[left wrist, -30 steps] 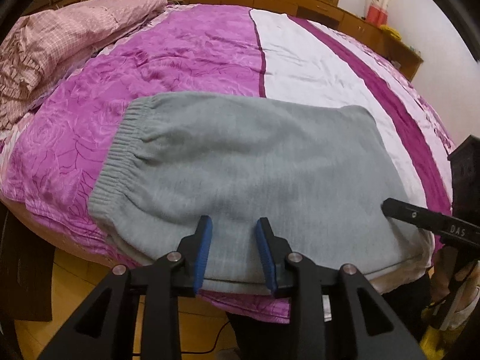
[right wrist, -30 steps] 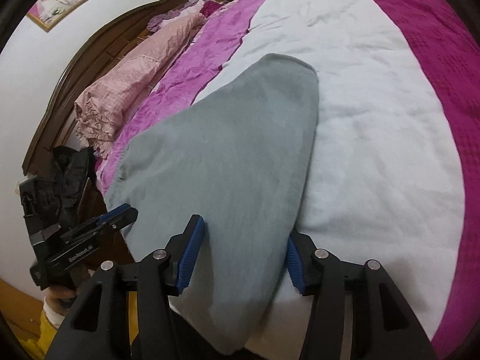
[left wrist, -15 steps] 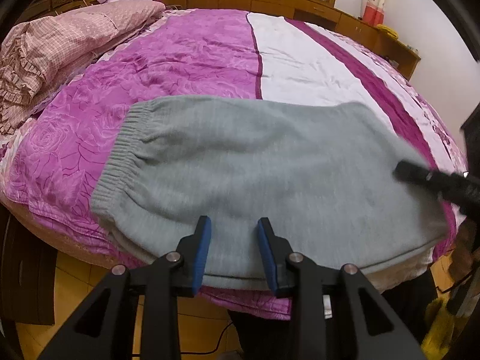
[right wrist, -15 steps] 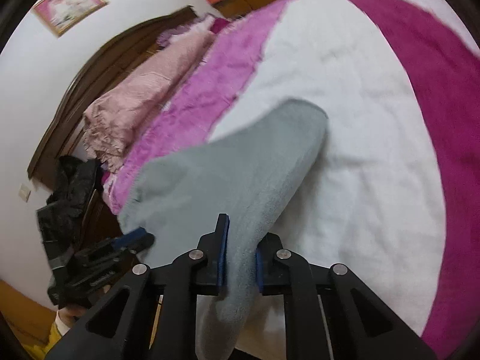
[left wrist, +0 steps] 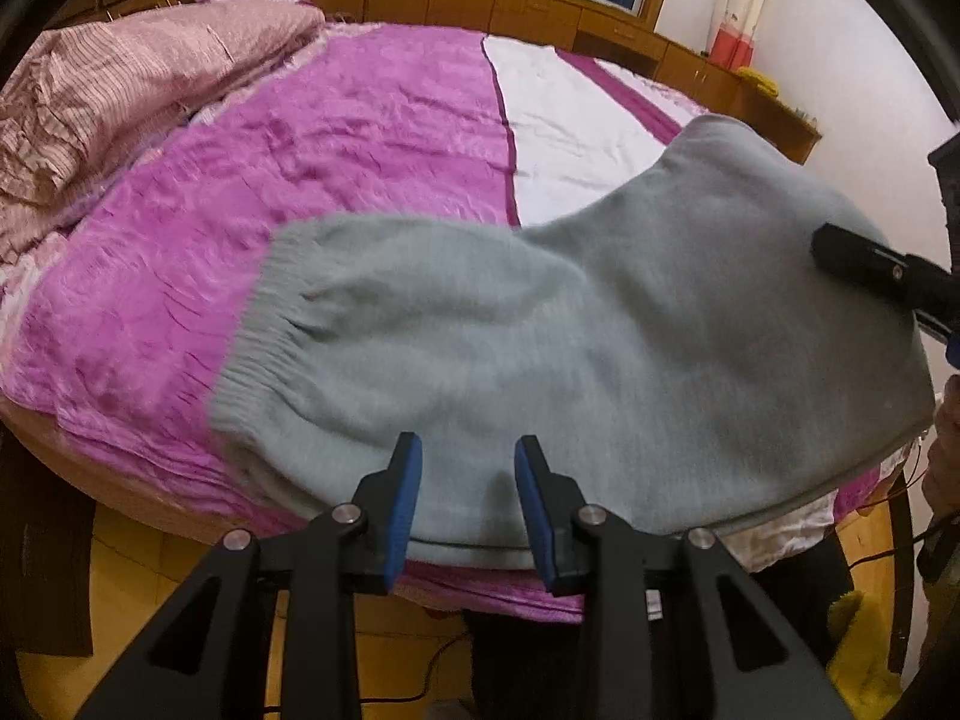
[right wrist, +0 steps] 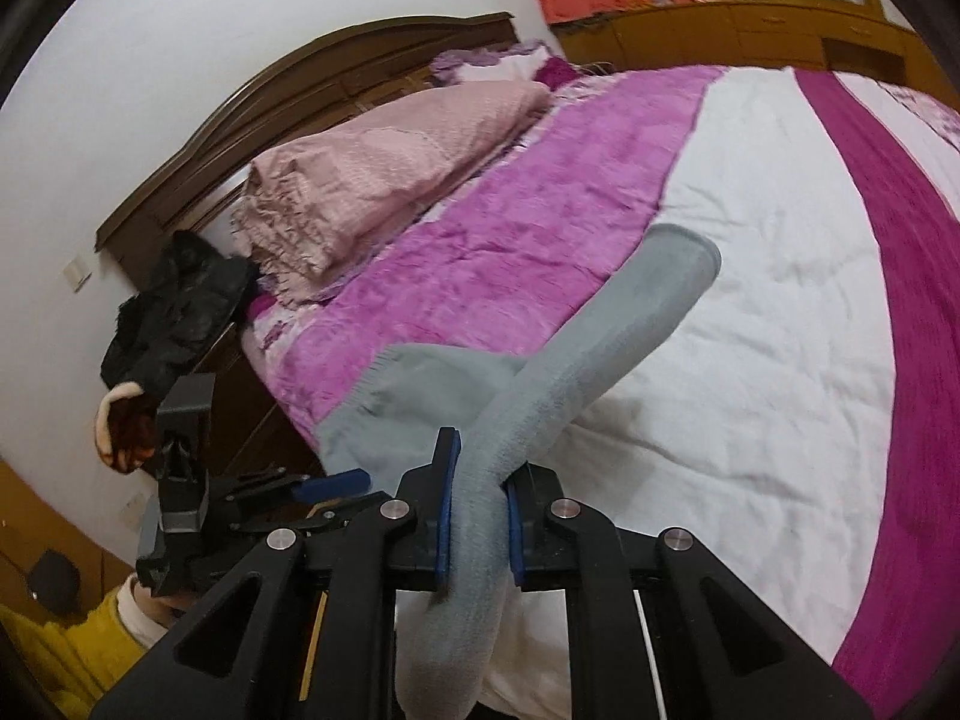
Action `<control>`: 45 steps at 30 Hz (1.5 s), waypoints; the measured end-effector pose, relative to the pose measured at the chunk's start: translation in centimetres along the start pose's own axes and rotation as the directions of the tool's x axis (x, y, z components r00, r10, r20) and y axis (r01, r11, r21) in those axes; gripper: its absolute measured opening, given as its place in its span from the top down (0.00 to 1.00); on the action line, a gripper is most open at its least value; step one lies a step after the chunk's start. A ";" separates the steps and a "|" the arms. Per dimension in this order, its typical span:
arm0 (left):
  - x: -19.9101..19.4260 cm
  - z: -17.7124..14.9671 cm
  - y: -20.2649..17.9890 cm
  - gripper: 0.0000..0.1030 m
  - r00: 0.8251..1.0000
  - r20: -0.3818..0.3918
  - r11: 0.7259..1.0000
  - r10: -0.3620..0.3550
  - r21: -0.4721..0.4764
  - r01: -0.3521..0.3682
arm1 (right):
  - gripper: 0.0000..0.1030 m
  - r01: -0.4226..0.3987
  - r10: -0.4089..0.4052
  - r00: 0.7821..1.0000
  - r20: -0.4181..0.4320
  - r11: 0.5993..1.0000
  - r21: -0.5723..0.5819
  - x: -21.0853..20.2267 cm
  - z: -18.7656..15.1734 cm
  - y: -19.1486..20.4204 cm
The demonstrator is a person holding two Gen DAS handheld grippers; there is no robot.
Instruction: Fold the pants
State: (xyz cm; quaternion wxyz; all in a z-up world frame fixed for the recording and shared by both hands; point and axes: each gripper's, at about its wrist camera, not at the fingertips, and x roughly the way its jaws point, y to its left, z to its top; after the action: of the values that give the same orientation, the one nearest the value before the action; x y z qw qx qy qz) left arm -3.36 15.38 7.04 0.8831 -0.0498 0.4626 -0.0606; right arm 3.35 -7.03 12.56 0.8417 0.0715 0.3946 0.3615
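Observation:
The grey fleece pants [left wrist: 600, 348] lie folded on the bed, with the ribbed waistband [left wrist: 252, 336] at the left over the purple cover. My left gripper [left wrist: 467, 498] is open, its blue pads above the pants' near edge. My right gripper [right wrist: 479, 516] is shut on the pants' right edge [right wrist: 576, 384] and holds it raised off the bed, so the cloth stands up as a thick fold. The right gripper also shows in the left wrist view [left wrist: 882, 276] at the far right. The left gripper shows in the right wrist view [right wrist: 324, 486], low at the left.
The bed cover [left wrist: 336, 138] is purple with a white stripe [right wrist: 780, 312] and a magenta band. A pink quilt [left wrist: 120, 78] is heaped at the head end by the wooden headboard [right wrist: 312, 90]. Black clothing [right wrist: 174, 312] lies beside the bed. Wooden cabinets [left wrist: 540, 18] line the far wall.
My right gripper closed on the pants' right edge and lifted it up off the bed. My left gripper stayed open at the near edge.

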 end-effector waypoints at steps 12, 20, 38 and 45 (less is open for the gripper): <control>-2.1 1.3 5.6 0.68 0.998 0.048 0.999 0.035 -0.026 -0.034 | 0.94 -0.060 0.060 0.997 -0.048 0.998 -0.006 3.6 3.6 4.7; -1.7 1.7 8.3 0.68 0.998 0.062 0.995 0.005 -0.100 0.002 | 0.94 -0.092 0.094 0.994 -0.061 0.995 0.031 6.5 3.7 5.9; 0.0 1.6 9.4 0.68 0.992 0.106 0.994 -0.062 -0.084 0.071 | 0.94 -0.057 0.038 0.987 -0.154 0.991 -0.122 12.7 3.0 7.8; 0.3 1.4 8.4 0.68 0.990 0.115 0.994 -0.082 -0.061 0.089 | 0.94 0.018 -0.090 0.972 -0.215 0.950 -0.312 14.1 0.2 7.9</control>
State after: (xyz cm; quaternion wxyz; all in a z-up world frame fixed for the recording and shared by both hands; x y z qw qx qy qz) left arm -1.56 23.67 6.36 0.9023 -0.1022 0.4111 -0.0802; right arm 5.15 8.14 7.24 0.8016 -0.1130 0.4287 0.4010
